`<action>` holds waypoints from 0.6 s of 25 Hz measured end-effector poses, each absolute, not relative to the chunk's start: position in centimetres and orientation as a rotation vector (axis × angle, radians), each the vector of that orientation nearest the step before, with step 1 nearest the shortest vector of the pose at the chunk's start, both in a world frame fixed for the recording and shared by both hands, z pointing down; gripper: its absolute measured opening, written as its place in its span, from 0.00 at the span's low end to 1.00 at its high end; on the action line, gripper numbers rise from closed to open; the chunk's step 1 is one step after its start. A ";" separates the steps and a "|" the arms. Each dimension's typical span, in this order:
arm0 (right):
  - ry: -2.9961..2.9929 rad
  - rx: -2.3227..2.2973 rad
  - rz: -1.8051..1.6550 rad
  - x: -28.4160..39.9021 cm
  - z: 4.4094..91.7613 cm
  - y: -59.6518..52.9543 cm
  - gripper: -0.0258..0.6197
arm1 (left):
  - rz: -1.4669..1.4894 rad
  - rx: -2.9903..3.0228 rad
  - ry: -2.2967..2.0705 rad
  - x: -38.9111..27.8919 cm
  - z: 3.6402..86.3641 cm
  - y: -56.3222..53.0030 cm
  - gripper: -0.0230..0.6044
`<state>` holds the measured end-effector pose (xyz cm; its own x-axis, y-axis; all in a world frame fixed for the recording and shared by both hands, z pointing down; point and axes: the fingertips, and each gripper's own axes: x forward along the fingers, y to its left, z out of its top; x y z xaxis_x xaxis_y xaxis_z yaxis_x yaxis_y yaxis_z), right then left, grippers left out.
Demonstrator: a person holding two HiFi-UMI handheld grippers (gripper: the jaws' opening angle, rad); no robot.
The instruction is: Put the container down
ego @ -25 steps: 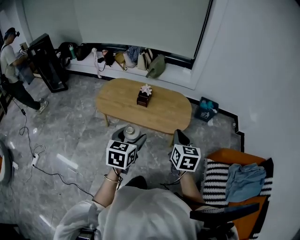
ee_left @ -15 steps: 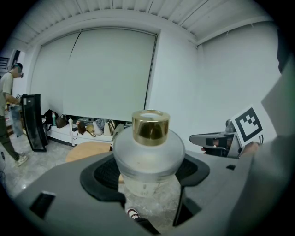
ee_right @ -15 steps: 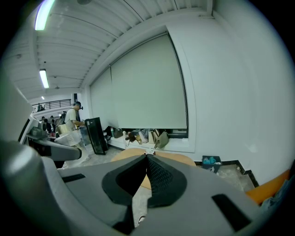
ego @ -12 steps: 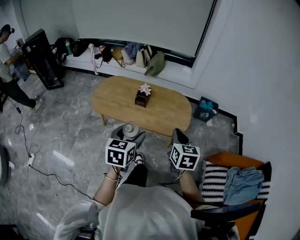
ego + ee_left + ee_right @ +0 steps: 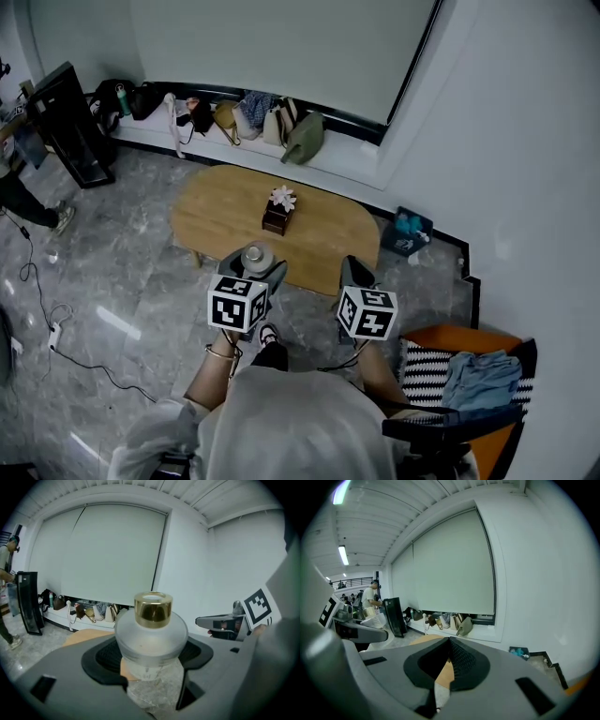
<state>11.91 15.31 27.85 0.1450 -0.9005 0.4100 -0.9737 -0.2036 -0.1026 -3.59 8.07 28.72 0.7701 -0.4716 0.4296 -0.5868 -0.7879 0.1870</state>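
Frosted glass jar (image 5: 151, 637) with a gold cap, upright and clamped at its lower body between the widely spread jaws of the left gripper (image 5: 255, 269), held in the air and seen in the head view against the near edge of an oval wooden table (image 5: 220, 202). Just right of it, also at the table's near edge, the right gripper (image 5: 357, 275), jaws closed tip to tip with nothing between them. At the table's middle, a small dark box topped with a flower (image 5: 277, 211). Beyond the table's far side, a row of bags (image 5: 302, 136) lined along a low window ledge (image 5: 352, 150) under a drawn blind (image 5: 281, 47). Off the table's right end, a blue item (image 5: 408, 228) on the grey marble floor (image 5: 122, 272); nearer than the table on that side, an orange chair (image 5: 441, 336) with a striped cushion (image 5: 429, 361) and a blue cloth (image 5: 480, 377). Far off the table's left end, a black cabinet (image 5: 70, 122) with a person (image 5: 23, 192) beside it.
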 end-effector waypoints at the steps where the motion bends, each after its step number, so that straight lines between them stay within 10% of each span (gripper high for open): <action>1: -1.846 2.227 0.580 12.3 27.8 14.5 0.08 | 0.522 2.654 -0.811 -3.2 28.6 7.2 0.57; 15: -1.844 2.198 0.597 17.0 27.7 1.7 0.08 | 0.546 2.643 -0.788 1.7 29.0 -5.2 0.57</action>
<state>16.96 1.66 27.69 0.1348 -0.8909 0.4337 -0.9761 -0.1947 -0.0966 1.68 -5.17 28.95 0.7737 -0.4496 0.4464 -0.5756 -0.7932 0.1988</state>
